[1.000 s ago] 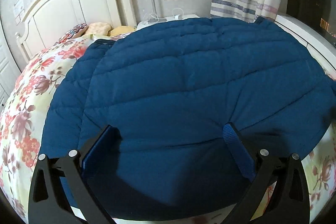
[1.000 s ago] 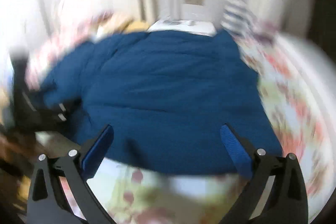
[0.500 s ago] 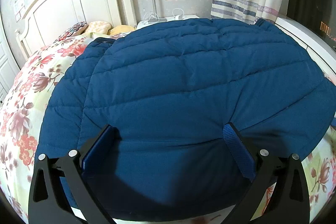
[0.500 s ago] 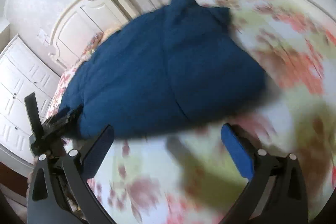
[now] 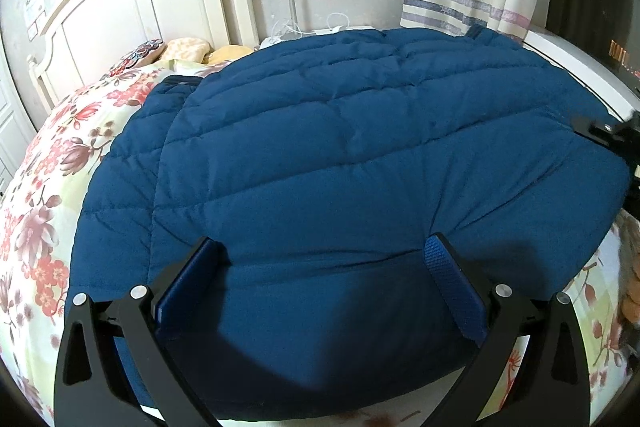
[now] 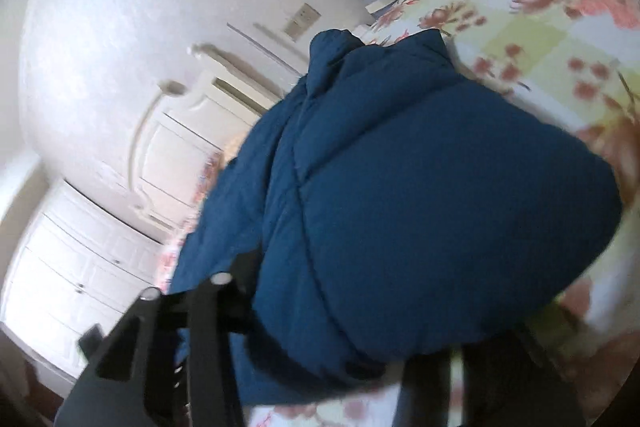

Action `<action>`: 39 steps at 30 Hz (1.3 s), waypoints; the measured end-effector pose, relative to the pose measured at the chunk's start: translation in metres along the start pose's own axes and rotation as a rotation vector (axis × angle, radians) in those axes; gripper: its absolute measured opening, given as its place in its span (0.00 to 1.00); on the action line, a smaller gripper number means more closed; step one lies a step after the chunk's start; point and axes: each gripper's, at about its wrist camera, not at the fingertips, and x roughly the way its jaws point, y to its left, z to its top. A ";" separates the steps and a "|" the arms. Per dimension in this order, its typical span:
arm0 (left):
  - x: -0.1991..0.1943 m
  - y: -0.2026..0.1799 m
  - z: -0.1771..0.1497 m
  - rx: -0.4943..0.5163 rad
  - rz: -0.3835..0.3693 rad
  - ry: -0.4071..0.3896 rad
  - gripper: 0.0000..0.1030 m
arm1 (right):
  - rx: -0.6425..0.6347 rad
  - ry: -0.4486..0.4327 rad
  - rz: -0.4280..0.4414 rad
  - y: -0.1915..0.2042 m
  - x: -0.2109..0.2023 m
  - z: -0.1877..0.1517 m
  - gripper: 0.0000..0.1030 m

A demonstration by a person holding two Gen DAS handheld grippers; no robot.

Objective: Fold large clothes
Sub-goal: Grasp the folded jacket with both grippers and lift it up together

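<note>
Jacket: blue quilted jacket on bed, long axis toward the headboard.
Left claw: spread wide over the hem.
Right claw: closing on the jacket's near corner.

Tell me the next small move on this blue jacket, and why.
Probably let the right gripper finish closing on the near edge of the jacket, then lift it. Its jaws are closing around that edge, while the left gripper rests open on the jacket.

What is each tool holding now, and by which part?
Left tool holds nothing, open over the blue jacket, at its hem. Right tool is closing around its side edge; grip unclear.
</note>
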 end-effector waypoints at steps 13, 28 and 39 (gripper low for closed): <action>-0.033 -0.015 0.078 -0.017 -0.027 -0.034 0.96 | -0.033 -0.027 0.054 -0.032 -0.120 -0.048 0.34; 0.080 -0.100 0.123 0.033 0.039 0.119 0.96 | -0.060 -0.005 0.023 -0.036 -0.132 -0.059 0.50; -0.039 -0.078 -0.010 0.102 0.001 -0.057 0.96 | -0.076 -0.065 -0.030 -0.029 -0.120 -0.057 0.60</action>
